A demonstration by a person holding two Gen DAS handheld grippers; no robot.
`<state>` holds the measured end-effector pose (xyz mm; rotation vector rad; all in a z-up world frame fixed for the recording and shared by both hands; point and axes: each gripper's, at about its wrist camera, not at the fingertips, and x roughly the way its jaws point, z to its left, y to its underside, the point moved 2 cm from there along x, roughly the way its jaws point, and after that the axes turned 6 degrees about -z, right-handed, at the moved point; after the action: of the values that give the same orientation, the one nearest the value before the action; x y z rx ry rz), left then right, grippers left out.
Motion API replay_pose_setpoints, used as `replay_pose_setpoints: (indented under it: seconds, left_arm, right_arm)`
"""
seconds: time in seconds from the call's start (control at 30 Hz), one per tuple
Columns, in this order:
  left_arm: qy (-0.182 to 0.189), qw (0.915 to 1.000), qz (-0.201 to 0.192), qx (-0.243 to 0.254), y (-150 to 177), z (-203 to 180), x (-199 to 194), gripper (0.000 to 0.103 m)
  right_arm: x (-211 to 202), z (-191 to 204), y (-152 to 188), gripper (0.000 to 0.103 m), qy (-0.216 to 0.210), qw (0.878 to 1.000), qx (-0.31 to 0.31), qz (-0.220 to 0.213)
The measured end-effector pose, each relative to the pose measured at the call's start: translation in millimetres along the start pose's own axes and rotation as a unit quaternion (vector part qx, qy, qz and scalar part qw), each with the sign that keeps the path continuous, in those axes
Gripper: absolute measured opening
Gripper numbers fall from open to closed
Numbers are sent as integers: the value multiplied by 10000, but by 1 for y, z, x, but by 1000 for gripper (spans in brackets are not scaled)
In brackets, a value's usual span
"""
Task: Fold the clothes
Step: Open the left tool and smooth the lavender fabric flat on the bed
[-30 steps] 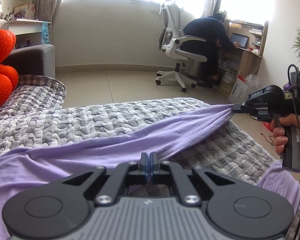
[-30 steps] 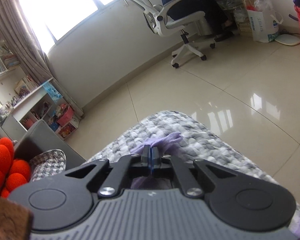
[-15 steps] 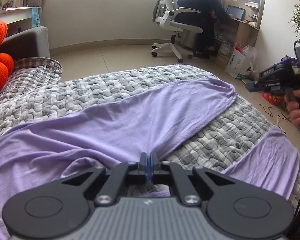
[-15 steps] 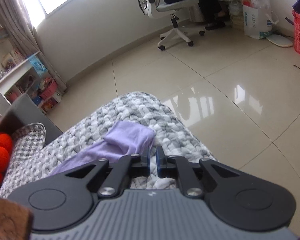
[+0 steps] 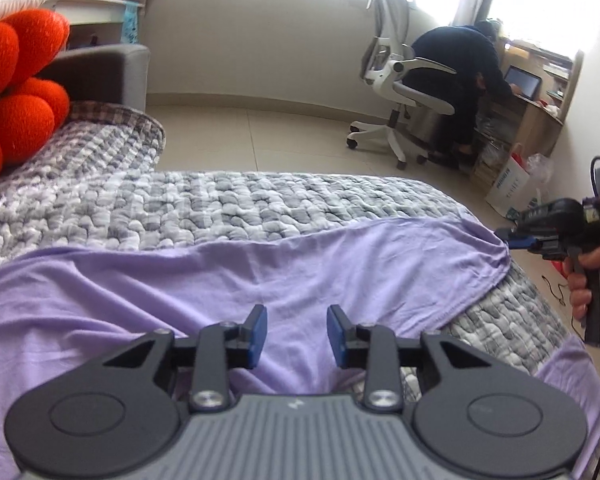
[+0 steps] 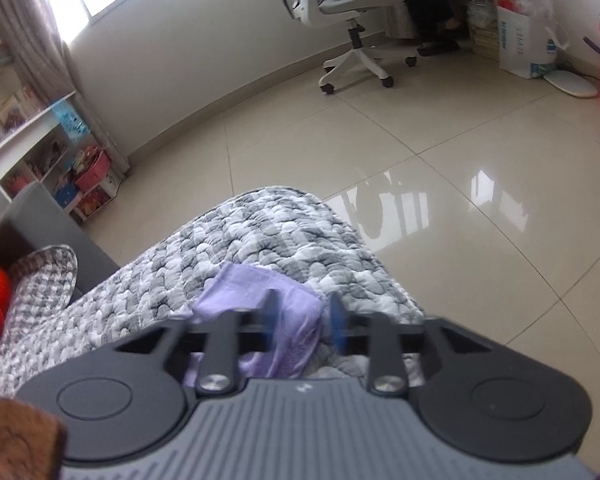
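Left wrist view has it all: the left gripper [image 5: 296, 335] has let go, its jaws opening with only flat cloth beneath them and nothing pinched between the blue pads [image 5: 258, 336]. A second ago the purple garment [image 5: 228, 280] was stretched taut between both tools in a narrow band; now it lies spread and slack across the grey quilted cover [image 5: 220, 208] of the sofa. Out at the right edge, the right gripper [image 5: 518, 240] sits just at the garment's far corner, a hand [image 5: 584, 280] wrapped around its handle. From the right wrist view, its jaws stand visibly parted over the folded purple end [image 6: 260, 292], blurred and not pressing on it, so that corner is released too. So the stretch-and-lay step looks done: the cloth is flattened out, and I'd say both tools are free to pick new grip points for the first fold.
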<state>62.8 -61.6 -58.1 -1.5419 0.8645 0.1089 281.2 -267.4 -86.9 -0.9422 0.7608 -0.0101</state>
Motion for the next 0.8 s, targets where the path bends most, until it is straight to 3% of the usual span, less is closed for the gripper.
replay_pose_setpoints:
  seconds: [0.1, 0.23, 0.4, 0.5, 0.6, 0.63, 0.67, 0.7, 0.8]
  left_arm:
    - [53, 9999, 93, -67, 1, -2, 9, 33]
    - [89, 9998, 158, -53, 3, -5, 13, 33]
    - [171, 9996, 193, -100, 3, -4, 14, 33]
    - [192, 9994, 195, -222, 0, 2, 13, 33]
    - [132, 9995, 149, -251, -5, 11, 11, 33]
    - [99, 9995, 134, -271, -7, 14, 10, 33]
    - [66, 9995, 121, -294, -8, 18, 9, 33]
    - [3, 9996, 105, -261, -10, 20, 9, 33]
    - [-261, 9997, 37, -9, -17, 26, 10, 33]
  right_arm:
    - [-5, 0, 3, 3, 107, 9994, -291, -149]
    - [-21, -16, 2, 3, 320, 9988, -219, -313]
    - [-25, -38, 6, 3, 716, 9974, -13, 18]
    - [-25, -48, 6, 16, 846, 9964, 3, 13]
    - [-22, -49, 1, 16, 533, 9985, 120, -29]
    - [-21, -47, -1, 24, 412, 9991, 123, -42]
    - [-19, -44, -3, 40, 294, 9995, 103, -64]
    - [-17, -39, -5, 46, 185, 9998, 29, -110]
    - [-7, -26, -10, 48, -113, 9996, -197, -158]
